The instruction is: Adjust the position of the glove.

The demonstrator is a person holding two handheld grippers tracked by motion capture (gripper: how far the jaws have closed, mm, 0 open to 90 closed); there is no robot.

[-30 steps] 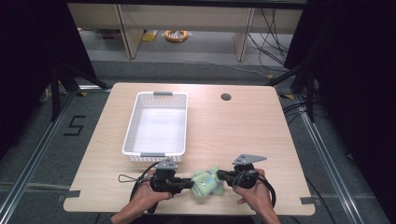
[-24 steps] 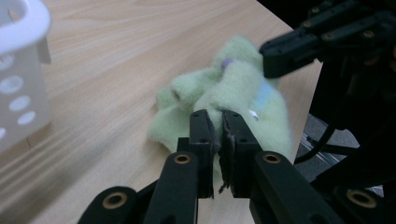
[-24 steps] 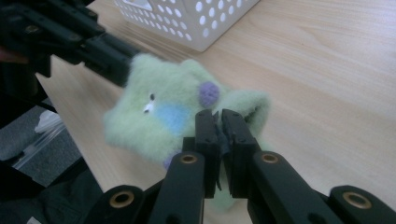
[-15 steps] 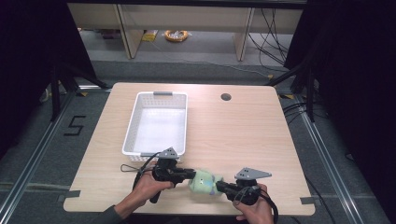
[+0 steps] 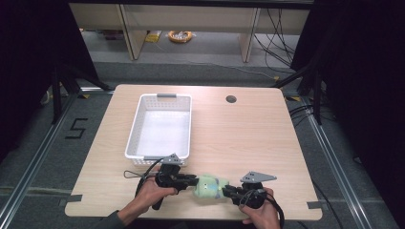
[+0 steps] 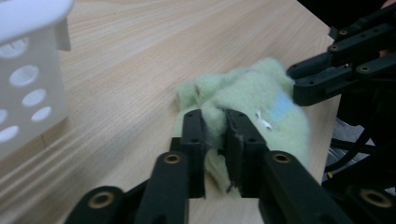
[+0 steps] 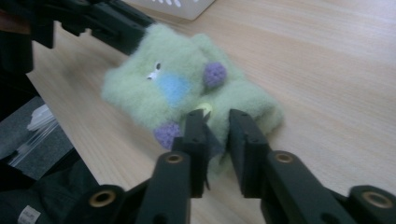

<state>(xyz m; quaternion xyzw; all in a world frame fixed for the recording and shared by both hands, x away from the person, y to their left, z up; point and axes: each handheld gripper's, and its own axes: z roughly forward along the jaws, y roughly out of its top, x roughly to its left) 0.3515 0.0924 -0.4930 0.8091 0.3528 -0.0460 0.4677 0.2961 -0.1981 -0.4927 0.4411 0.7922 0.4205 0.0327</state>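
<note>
A fluffy pale-green cloth item (image 5: 208, 186) with blue and purple patches lies near the table's front edge. My left gripper (image 5: 193, 181) meets it from the left, my right gripper (image 5: 225, 191) from the right. In the left gripper view the jaws (image 6: 215, 119) have just been opening, and a fold of the cloth (image 6: 252, 93) still stands in the narrow gap. In the right gripper view the jaws (image 7: 217, 119) have also just been opening; they are slightly parted, tips at the edge of the cloth (image 7: 177, 79).
A white perforated basket (image 5: 134, 126) stands just behind the left hand, close to the left gripper (image 6: 28, 70). A round cable hole (image 5: 231, 99) sits at the table's far side. Bare wood stretches to the right of the basket.
The right hand has drawn back toward the front edge and sunk a little. The cloth now lies lower and flatter between the two grippers. The left hand has stayed put.
</note>
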